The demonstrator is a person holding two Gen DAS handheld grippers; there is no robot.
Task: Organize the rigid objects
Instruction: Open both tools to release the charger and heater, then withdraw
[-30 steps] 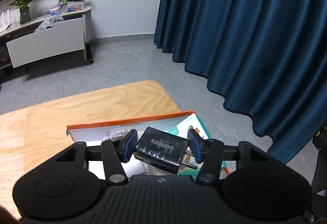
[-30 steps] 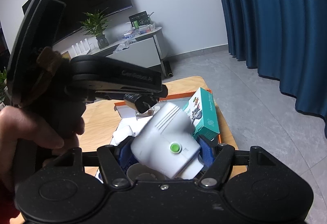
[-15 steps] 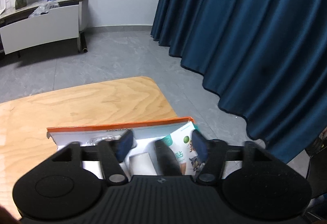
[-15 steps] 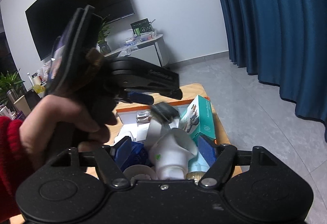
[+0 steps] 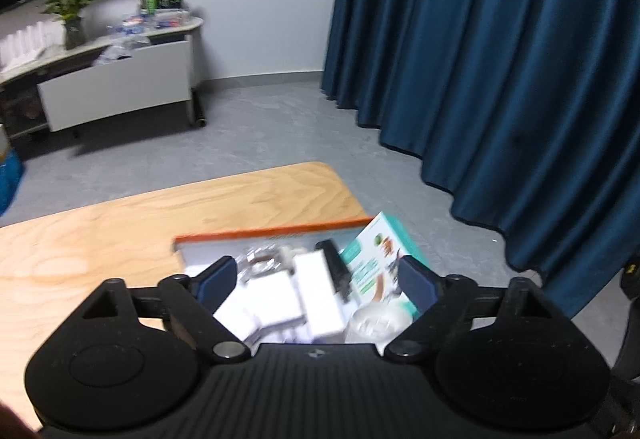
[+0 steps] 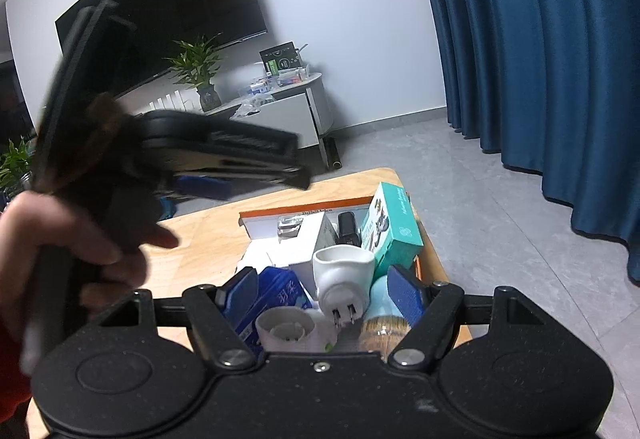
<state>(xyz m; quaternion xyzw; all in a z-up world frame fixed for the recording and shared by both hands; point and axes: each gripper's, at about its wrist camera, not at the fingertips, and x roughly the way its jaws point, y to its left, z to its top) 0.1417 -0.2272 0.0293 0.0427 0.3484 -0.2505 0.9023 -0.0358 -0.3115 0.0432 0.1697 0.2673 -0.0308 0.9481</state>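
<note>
One white plug adapter (image 6: 342,275) lies prongs-up in orange-rimmed box (image 6: 304,207).

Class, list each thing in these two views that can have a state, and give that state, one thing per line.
Left gripper: open, empty, above the box.
Right gripper: open, empty, above the box.
Box: open-topped, crowded with items, on the table.
Black charger: lying in the box.
White plug: in the box, prongs toward the right camera.
Teal carton: leaning at the box's right side.
Cabinet drawer: pulled open.
</note>
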